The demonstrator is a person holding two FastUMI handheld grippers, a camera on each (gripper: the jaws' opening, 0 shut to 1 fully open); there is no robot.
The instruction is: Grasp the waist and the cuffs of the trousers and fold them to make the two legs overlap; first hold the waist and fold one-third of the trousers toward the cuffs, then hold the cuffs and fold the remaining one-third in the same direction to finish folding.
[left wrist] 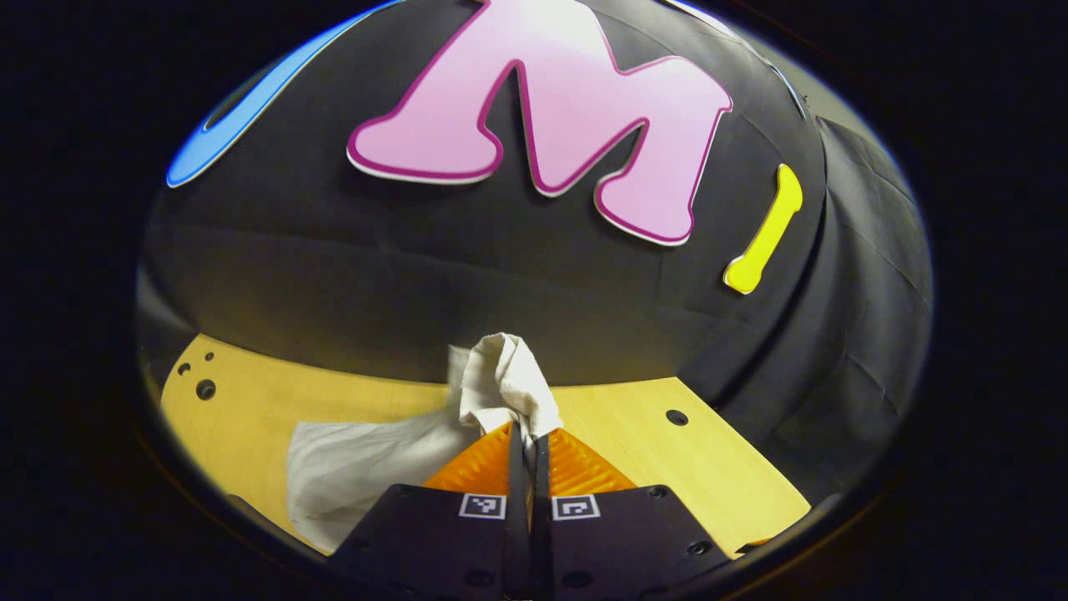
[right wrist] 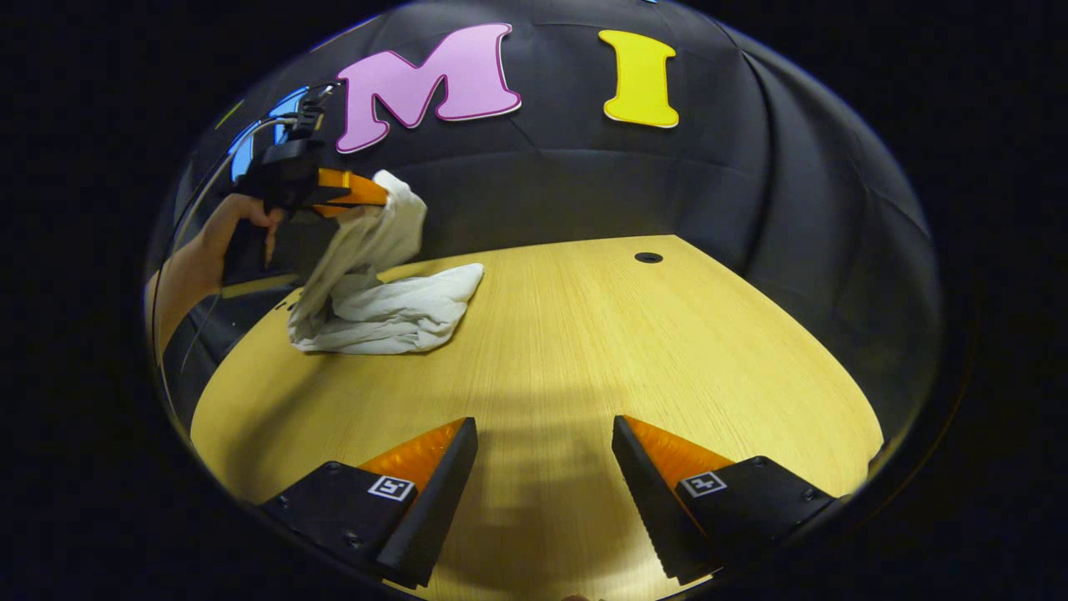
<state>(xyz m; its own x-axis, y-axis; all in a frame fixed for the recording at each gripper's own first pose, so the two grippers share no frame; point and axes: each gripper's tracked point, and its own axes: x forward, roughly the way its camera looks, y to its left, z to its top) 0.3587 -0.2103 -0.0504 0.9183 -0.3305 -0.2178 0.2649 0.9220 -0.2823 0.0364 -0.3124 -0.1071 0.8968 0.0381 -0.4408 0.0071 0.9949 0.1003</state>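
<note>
Trousers (right wrist: pixel 392 313): soft, light, limp; best taken at waist and cuffs.
Left gripper (left wrist: pixel 526 434): clamped on the cloth, lower centre.
Right gripper (right wrist: pixel 544 438): fingers apart, holding nothing.

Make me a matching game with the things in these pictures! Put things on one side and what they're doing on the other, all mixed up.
Things:
1. left gripper
2. right gripper
3. trousers
4. table

States:
A. open, holding nothing
B. partly lifted, the rest in a heap
C. shut on cloth
D. wooden, with round holes

Pairs: 1-C, 2-A, 3-B, 4-D
</note>
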